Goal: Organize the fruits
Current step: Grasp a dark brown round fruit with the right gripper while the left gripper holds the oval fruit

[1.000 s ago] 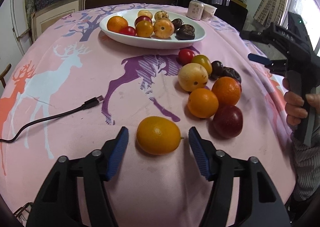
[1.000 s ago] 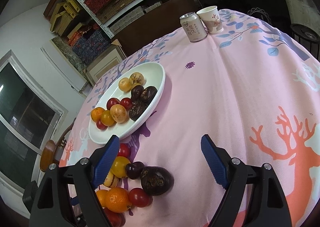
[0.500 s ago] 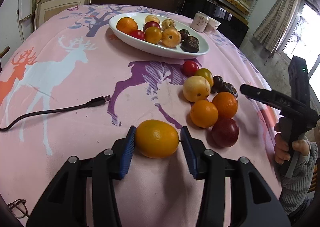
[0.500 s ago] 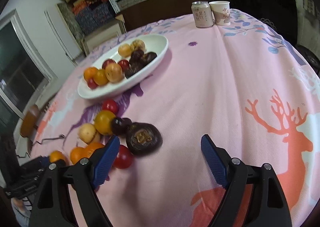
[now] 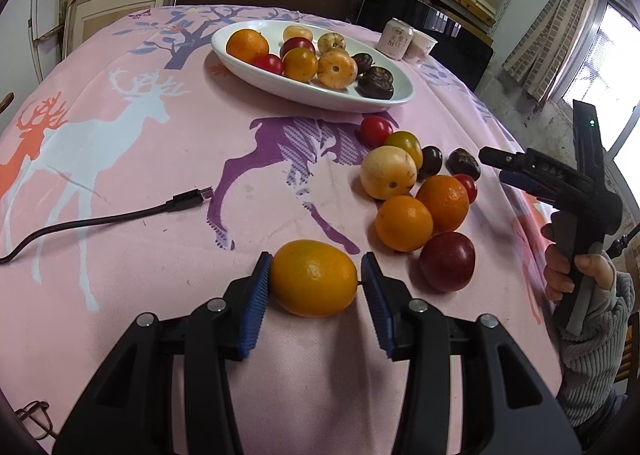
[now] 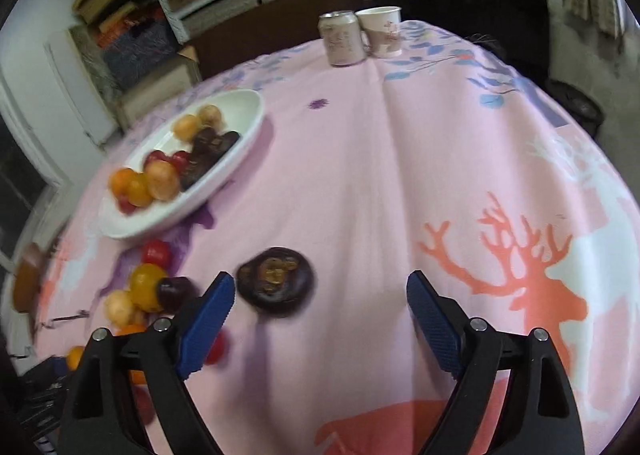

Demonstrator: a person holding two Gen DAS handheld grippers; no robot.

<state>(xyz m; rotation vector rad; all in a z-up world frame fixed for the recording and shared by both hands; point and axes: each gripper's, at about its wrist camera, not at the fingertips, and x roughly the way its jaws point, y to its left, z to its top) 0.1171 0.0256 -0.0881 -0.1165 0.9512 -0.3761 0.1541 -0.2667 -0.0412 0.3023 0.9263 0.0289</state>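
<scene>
My left gripper (image 5: 316, 281) is shut on a yellow-orange citrus fruit (image 5: 313, 283) just above the pink tablecloth. A white oval plate (image 5: 394, 99) at the back holds several fruits. A loose pile of fruits (image 5: 416, 191) lies to the right of my left gripper. My right gripper (image 6: 320, 301) is open and empty, with a dark mangosteen (image 6: 275, 286) just ahead of its left finger. The right gripper also shows at the right edge of the left wrist view (image 5: 516, 175). The plate (image 6: 236, 167) and the loose fruits (image 6: 146, 287) sit left in the right wrist view.
A black USB cable (image 5: 100, 221) lies on the cloth to the left. A drink can (image 6: 342, 39) and a paper cup (image 6: 382, 31) stand at the far edge of the table. Shelves and boxes stand behind the table.
My left gripper closed on the citrus fruit and holds it. My right gripper swung left and down toward the mangosteen, which now lies just ahead of its left finger.
</scene>
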